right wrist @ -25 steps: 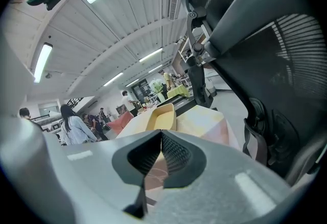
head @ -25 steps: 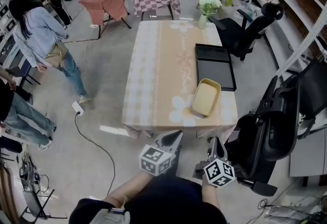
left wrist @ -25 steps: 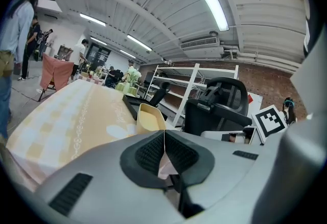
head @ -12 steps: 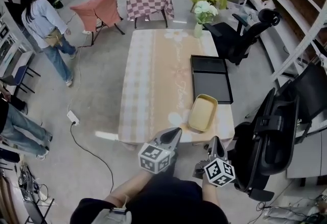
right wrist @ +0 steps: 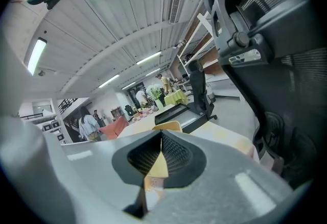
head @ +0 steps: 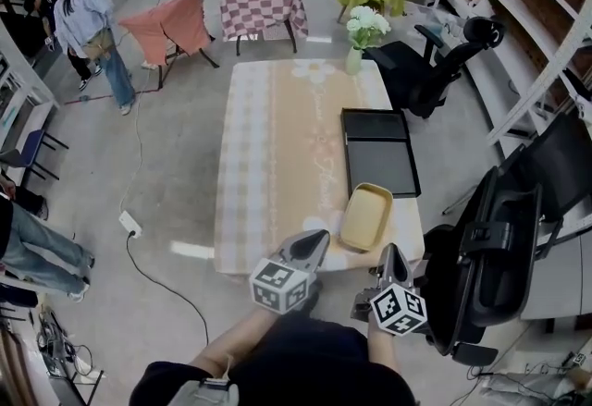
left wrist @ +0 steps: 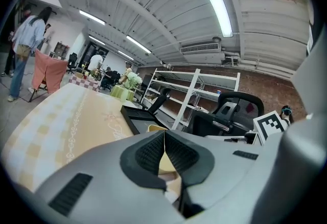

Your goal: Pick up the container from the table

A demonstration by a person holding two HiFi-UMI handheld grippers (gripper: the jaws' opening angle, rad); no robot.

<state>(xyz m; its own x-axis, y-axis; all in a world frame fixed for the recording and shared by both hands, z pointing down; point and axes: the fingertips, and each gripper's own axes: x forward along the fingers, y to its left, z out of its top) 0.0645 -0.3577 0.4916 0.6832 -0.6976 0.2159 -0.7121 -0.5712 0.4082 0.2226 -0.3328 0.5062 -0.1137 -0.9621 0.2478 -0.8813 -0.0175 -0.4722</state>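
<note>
Head view: a yellow container (head: pixel 366 216), shallow and rectangular with rounded corners, lies on the table (head: pixel 277 145) near its close right corner, at about 5 o'clock from the table's centre.
Neighbours: a black tray (head: pixel 379 153) sits just beside it at 12 o'clock; a vase of flowers (head: pixel 361 30) stands at the far end, well apart.
Left gripper (head: pixel 319 236): off the table edge, at roughly 8 o'clock from the container and not touching it.
Right gripper (head: pixel 392 252): at roughly 5 o'clock from the container, also apart from it.
Left gripper view: the left gripper's (left wrist: pixel 164 139) pads meet in a closed seam with nothing between them; a sliver of the container (left wrist: pixel 155 128) shows just beyond the tips.
Right gripper view: the right gripper (right wrist: pixel 161 141) is pinched fully together and empty; the container's rim (right wrist: pixel 167 126) shows ahead at 12 o'clock.
Stage (judged): approach only, no contact yet; a claw must spread before any grasp.
Handling (judged): looks empty and thin-walled, probably light plastic; fairly stiff at the rim, smooth enough to slip.
Where to hold (judged): the near short edge, one jaw inside the wall and one outside, close to a corner where the rim should flex least.
Risk (judged): a one-sided pinch may let it tilt or nudge it into the tray.
</note>
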